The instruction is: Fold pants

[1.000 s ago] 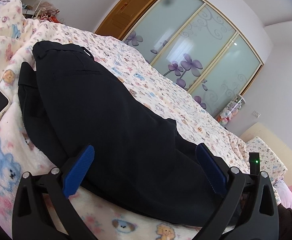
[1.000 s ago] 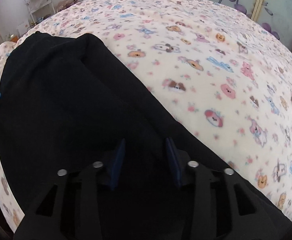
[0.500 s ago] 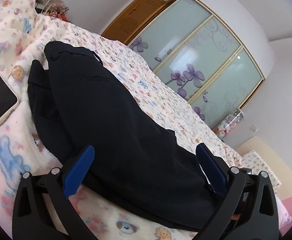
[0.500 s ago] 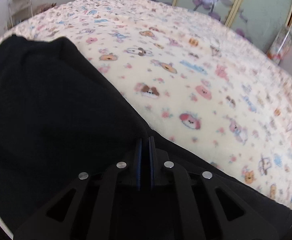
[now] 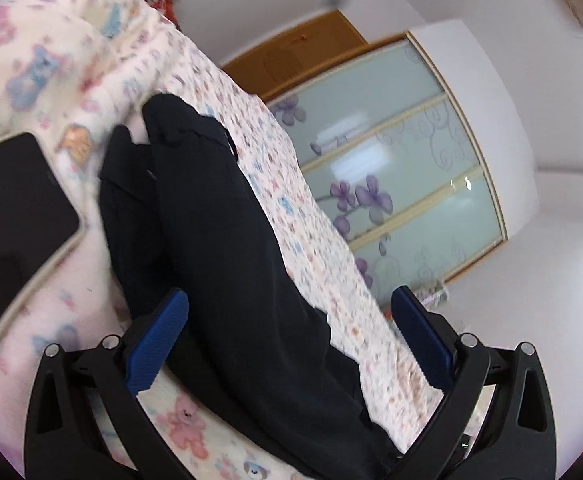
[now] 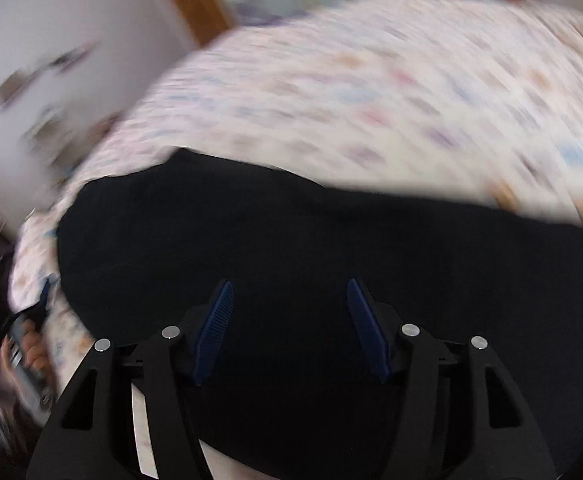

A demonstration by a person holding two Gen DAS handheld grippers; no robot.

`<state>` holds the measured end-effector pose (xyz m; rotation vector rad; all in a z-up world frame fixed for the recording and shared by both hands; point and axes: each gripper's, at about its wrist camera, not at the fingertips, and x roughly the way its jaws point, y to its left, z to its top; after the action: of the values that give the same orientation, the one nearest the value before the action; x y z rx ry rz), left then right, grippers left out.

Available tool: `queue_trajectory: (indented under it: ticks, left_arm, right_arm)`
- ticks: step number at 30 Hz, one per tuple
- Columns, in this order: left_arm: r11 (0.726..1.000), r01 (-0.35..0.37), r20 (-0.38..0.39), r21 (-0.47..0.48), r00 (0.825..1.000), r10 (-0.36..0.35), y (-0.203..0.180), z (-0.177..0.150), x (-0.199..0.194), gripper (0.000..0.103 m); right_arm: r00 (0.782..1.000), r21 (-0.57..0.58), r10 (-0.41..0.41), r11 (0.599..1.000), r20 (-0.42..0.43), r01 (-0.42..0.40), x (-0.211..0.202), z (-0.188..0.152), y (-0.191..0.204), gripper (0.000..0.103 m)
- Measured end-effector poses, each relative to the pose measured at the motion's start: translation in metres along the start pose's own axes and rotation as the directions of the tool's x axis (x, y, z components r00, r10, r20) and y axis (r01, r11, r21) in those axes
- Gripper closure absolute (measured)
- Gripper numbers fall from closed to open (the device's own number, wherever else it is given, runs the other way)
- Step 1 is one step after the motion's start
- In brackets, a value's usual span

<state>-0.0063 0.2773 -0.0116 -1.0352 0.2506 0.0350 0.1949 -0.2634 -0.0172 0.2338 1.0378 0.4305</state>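
Note:
The black pants (image 5: 227, 240) lie lengthwise on the bed's cartoon-print blanket (image 5: 331, 256), one layer over the other. My left gripper (image 5: 289, 308) is wide open, its blue pads on either side of the near end of the pants. In the blurred right wrist view the pants (image 6: 311, 240) fill the lower half of the frame. My right gripper (image 6: 289, 292) is open just above the black cloth and holds nothing.
A black tablet (image 5: 15, 208) lies on the blanket left of the pants. A wardrobe with sliding glass doors (image 5: 391, 168) and a wooden door (image 5: 291, 60) stand beyond the bed. A hand on the other gripper (image 6: 31, 344) shows at the left edge.
My right gripper was shut on the pants half a second ago and has opened and swung fast, blurring its view. My left gripper has tilted up and stays open.

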Motion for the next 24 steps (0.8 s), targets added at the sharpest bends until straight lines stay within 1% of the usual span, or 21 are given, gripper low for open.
queue_trajectory:
  ticks: [1, 2, 3, 4, 5, 6, 7, 8, 9, 10, 11, 12, 13, 14, 15, 16, 17, 18, 19, 22, 24]
  left_arm:
    - [1.0, -0.008, -0.015, 0.018, 1.0, 0.008, -0.002, -0.001, 0.003, 0.002]
    - [0.999, -0.02, -0.028, 0.031, 0.999, 0.021, -0.004, -0.003, 0.005, 0.002]
    - [0.998, -0.039, -0.038, 0.047, 0.998, 0.041, -0.006, -0.006, 0.008, 0.002]
    - [0.997, -0.052, -0.042, 0.058, 0.998, 0.054, -0.007, -0.008, 0.009, 0.002]
    - [0.996, -0.058, -0.044, 0.064, 0.997, 0.061, -0.007, -0.009, 0.01, 0.002]
    - [0.996, -0.063, -0.045, 0.069, 0.997, 0.066, -0.007, -0.01, 0.011, 0.002]
    - [0.995, -0.064, -0.046, 0.072, 0.997, 0.067, -0.007, -0.01, 0.011, 0.002]
    - [0.995, -0.063, -0.045, 0.075, 0.997, 0.067, -0.007, -0.011, 0.011, 0.002]
    - [0.994, -0.065, -0.042, 0.084, 0.997, 0.068, -0.009, -0.012, 0.01, 0.002]
    - [0.994, -0.066, -0.04, 0.09, 0.997, 0.07, -0.008, -0.013, 0.009, 0.002]
    - [0.992, -0.069, -0.039, 0.102, 0.997, 0.073, -0.01, -0.015, 0.009, 0.002]
    - [0.992, -0.069, -0.04, 0.108, 0.996, 0.074, -0.01, -0.016, 0.01, 0.002]
    - [0.991, -0.07, -0.042, 0.118, 0.996, 0.075, -0.011, -0.017, 0.01, 0.002]
    - [0.989, -0.071, -0.043, 0.128, 0.996, 0.077, -0.013, -0.019, 0.01, 0.002]
    - [0.988, -0.072, -0.043, 0.137, 0.996, 0.079, -0.014, -0.018, 0.011, 0.002]
    - [0.987, -0.074, -0.043, 0.145, 0.996, 0.081, -0.015, -0.019, 0.012, 0.002]
    - [0.985, -0.075, -0.044, 0.156, 0.996, 0.083, -0.016, -0.021, 0.013, 0.002]
    - [0.984, -0.075, -0.046, 0.161, 0.995, 0.084, -0.017, -0.021, 0.014, 0.002]
    - [0.983, -0.075, -0.049, 0.165, 0.995, 0.084, -0.018, -0.022, 0.015, 0.002]
    - [0.981, -0.075, -0.062, 0.178, 0.994, 0.087, -0.02, -0.025, 0.019, 0.002]
    - [0.977, -0.079, -0.069, 0.196, 0.993, 0.094, -0.022, -0.028, 0.022, 0.002]
  right_arm:
    - [0.999, 0.035, 0.049, 0.998, 0.014, -0.05, -0.002, -0.003, -0.011, 0.062]
    - [0.995, 0.115, 0.097, 0.988, 0.036, -0.1, -0.01, -0.005, -0.026, 0.064]
    - [0.993, 0.162, 0.108, 0.98, 0.047, -0.114, -0.018, -0.007, -0.032, 0.063]
    - [0.993, 0.195, 0.099, 0.975, 0.067, -0.111, -0.032, -0.009, -0.037, 0.063]
    - [0.99, 0.201, 0.094, 0.973, 0.101, -0.113, -0.046, -0.011, -0.041, 0.063]
    - [0.982, 0.203, 0.084, 0.972, 0.169, -0.119, -0.066, -0.015, -0.047, 0.063]
    - [0.96, 0.226, 0.037, 0.969, 0.277, -0.103, -0.097, -0.021, -0.059, 0.061]
    - [0.937, 0.267, -0.022, 0.961, 0.348, -0.076, -0.119, -0.028, -0.07, 0.059]
    - [0.908, 0.326, -0.087, 0.944, 0.411, -0.058, -0.14, -0.036, -0.085, 0.056]
    - [0.864, 0.429, -0.185, 0.902, 0.469, -0.04, -0.166, -0.047, -0.108, 0.056]
    - [0.84, 0.505, -0.25, 0.862, 0.482, -0.033, -0.181, -0.056, -0.125, 0.056]
    - [0.815, 0.6, -0.333, 0.8, 0.474, -0.022, -0.197, -0.069, -0.146, 0.056]
    - [0.803, 0.669, -0.398, 0.743, 0.444, -0.002, -0.208, -0.081, -0.163, 0.056]
    - [0.799, 0.711, -0.432, 0.703, 0.418, 0.008, -0.214, -0.089, -0.175, 0.056]
    - [0.802, 0.756, -0.446, 0.655, 0.398, -0.01, -0.219, -0.102, -0.191, 0.056]
    - [0.809, 0.789, -0.434, 0.612, 0.396, -0.058, -0.222, -0.114, -0.204, 0.056]
    - [0.819, 0.81, -0.416, 0.579, 0.395, -0.096, -0.221, -0.123, -0.214, 0.056]
    - [0.828, 0.821, -0.4, 0.558, 0.394, -0.121, -0.22, -0.129, -0.222, 0.056]
    - [0.834, 0.828, -0.392, 0.546, 0.389, -0.129, -0.218, -0.132, -0.225, 0.056]
    - [0.848, 0.829, -0.381, 0.546, 0.369, -0.116, -0.213, -0.134, -0.233, 0.057]
    - [0.851, 0.82, -0.371, 0.562, 0.371, -0.113, -0.209, -0.133, -0.235, 0.057]
